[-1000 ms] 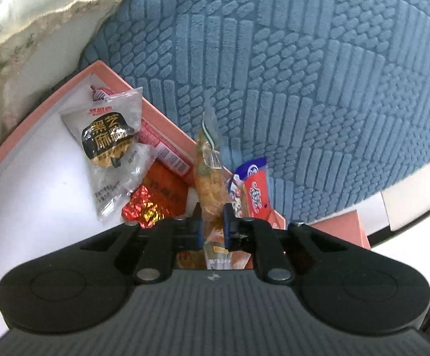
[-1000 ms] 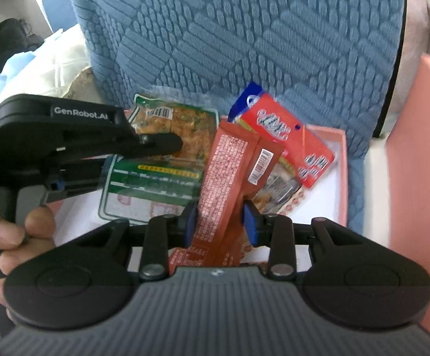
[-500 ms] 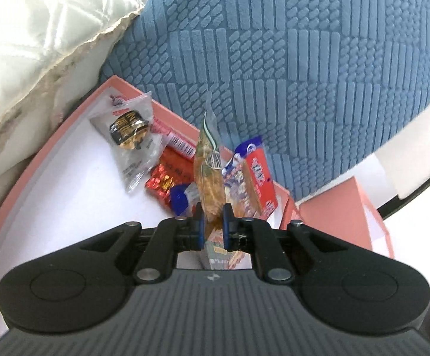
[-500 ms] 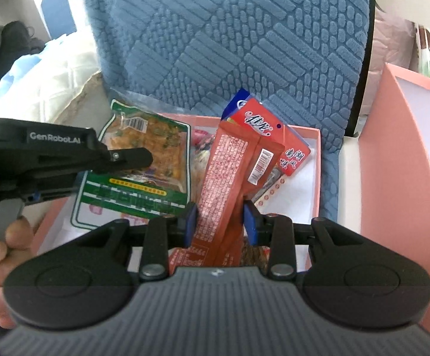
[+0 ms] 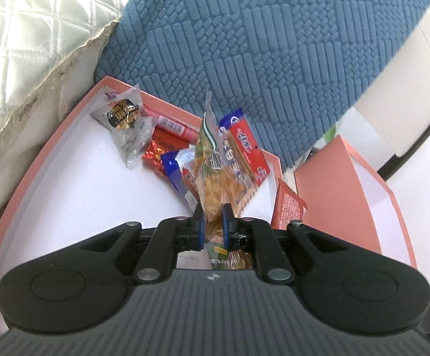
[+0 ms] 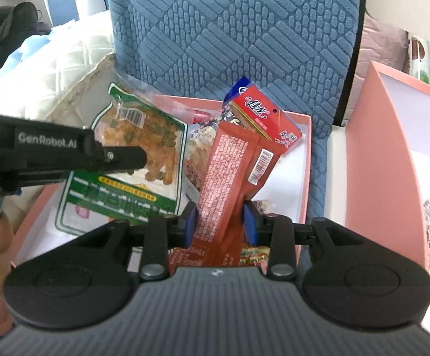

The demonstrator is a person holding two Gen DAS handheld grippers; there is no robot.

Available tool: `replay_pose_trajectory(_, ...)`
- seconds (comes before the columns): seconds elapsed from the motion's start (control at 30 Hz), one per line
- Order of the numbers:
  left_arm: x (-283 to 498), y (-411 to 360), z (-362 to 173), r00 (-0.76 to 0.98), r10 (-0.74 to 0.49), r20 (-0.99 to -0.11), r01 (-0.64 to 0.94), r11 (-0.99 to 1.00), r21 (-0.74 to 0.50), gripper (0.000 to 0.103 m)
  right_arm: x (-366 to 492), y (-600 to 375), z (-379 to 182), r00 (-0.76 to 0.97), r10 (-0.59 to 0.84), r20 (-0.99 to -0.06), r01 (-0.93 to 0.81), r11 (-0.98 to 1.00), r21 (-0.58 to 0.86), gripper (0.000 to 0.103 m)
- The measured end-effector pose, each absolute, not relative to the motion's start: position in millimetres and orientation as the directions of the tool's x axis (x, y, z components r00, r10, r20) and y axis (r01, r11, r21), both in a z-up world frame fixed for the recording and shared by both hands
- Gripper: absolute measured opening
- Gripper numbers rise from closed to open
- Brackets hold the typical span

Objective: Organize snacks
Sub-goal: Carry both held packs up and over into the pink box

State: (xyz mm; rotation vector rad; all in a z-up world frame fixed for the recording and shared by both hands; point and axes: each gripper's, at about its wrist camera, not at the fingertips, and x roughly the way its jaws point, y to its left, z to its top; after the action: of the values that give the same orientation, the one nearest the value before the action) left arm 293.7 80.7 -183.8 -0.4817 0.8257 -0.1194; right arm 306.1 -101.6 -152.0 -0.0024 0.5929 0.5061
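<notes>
both clamped, left gripper [image 5: 213, 227] green-edged packet [image 5: 210, 175], right gripper [image 6: 220, 227] red packet [image 6: 229, 178]

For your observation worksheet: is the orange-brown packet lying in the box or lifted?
Lifted: the right gripper clamps the orange-brown packet upright above the pink box.

Left claw [image 5: 212, 222] clamped shut on packet; right claw [image 6: 220, 222] gripping packet; both tilted down

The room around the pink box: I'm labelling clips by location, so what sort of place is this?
Probably a home living room or bedroom: a blue textured cushion, a quilted cream cover and a pink box of snacks beside them.
</notes>
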Motion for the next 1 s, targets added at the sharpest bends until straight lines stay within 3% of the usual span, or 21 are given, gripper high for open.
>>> replay_pose_trajectory(0.47, 257.0, 68.4, -161.8, 0.693, -0.271, -0.668, -0.036, 0.912, -0.408, 0.013, 275.0, -134.0, -148.8, 0.739, 0.451, -0.501, -0.413, 0.890, 0.193, 0.037)
replay_pose_trajectory(1.0, 247.1, 52.6, -108.5, 0.720, -0.284, -0.634, 0.007, 0.916, -0.402, 0.013, 265.2, -175.8, -99.8, 0.763, 0.473, -0.440, -0.419, 0.881, 0.220, 0.037)
